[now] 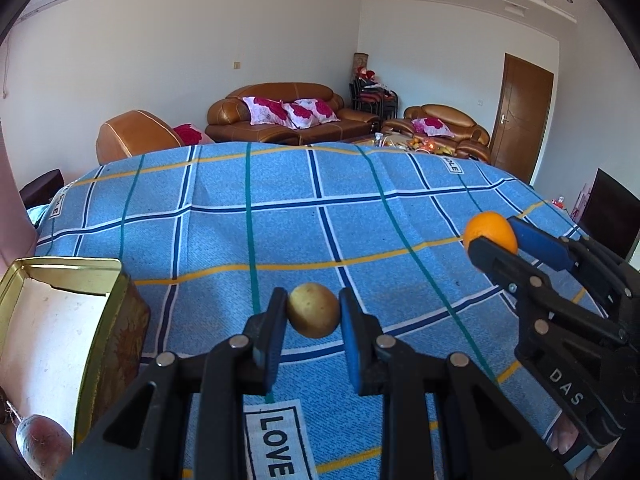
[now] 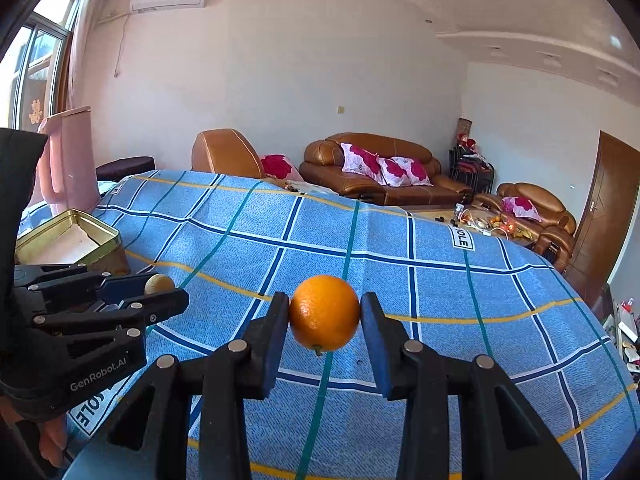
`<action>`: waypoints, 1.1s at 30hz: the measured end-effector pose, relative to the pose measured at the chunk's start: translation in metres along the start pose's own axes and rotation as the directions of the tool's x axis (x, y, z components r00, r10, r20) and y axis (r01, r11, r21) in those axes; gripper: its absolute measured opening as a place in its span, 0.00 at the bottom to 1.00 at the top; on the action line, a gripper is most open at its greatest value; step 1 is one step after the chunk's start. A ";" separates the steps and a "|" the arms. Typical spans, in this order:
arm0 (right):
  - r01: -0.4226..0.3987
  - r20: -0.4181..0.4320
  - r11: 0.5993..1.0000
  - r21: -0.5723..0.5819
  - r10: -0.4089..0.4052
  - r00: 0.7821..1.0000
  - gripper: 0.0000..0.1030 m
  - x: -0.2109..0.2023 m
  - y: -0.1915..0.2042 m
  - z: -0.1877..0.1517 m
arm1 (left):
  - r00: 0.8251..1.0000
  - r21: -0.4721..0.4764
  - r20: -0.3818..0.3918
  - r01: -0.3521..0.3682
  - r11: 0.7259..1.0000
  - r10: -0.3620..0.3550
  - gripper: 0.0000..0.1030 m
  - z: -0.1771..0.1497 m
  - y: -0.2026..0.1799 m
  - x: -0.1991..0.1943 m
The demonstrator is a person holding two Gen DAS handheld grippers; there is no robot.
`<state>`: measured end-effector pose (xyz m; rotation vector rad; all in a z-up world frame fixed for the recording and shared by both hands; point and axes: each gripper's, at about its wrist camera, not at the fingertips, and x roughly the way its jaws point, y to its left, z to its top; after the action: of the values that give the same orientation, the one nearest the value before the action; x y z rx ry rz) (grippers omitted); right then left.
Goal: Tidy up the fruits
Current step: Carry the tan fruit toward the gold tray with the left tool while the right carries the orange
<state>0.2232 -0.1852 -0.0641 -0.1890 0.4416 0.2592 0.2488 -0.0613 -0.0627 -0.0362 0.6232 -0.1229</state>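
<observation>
Left claw (image 1: 313,316): closed on a small yellow-brown fruit (image 1: 313,315), blue pads touching both its sides, fruit at the fingertips and lifted off the blue checked cloth (image 1: 248,232). Right claw (image 2: 325,314): likewise closed on an orange (image 2: 324,313), pinched at mid-height between both pads, also held above the cloth.

Landmark: gold tin (image 1: 60,320), open, no fruit seen in the part of it that shows. The yellow-brown fruit hangs to the right of the tin, near it. The orange is further right of the tin, well apart from it. A reddish round object (image 1: 40,446) lies just in front of the tin, at the picture edge; its kind cannot be told.

Progress, as a judgement: early to middle. Two fruits picked up, neither placed. Left: carry both to the tin, if that is the destination, and release.
</observation>
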 end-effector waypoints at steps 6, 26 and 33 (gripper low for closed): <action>-0.003 0.039 1.000 -0.022 0.003 0.999 0.38 -0.008 0.008 0.000 | 0.999 0.009 0.033 0.012 1.000 -0.012 0.26 -0.006 0.001 -0.012; -0.015 0.091 0.998 -0.068 0.022 0.996 0.38 -0.029 0.024 -0.005 | 0.990 0.050 0.140 -0.037 0.998 0.029 0.26 -0.023 -0.004 -0.050; -0.013 0.111 0.997 -0.082 0.022 0.994 0.38 -0.039 0.032 -0.008 | 0.980 0.063 0.193 -0.058 0.996 0.045 0.26 -0.030 -0.006 -0.068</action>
<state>0.1764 -0.1645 -0.0581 -0.2494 0.3223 0.3034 0.1759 -0.0589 -0.0474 0.0340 0.4264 -0.0887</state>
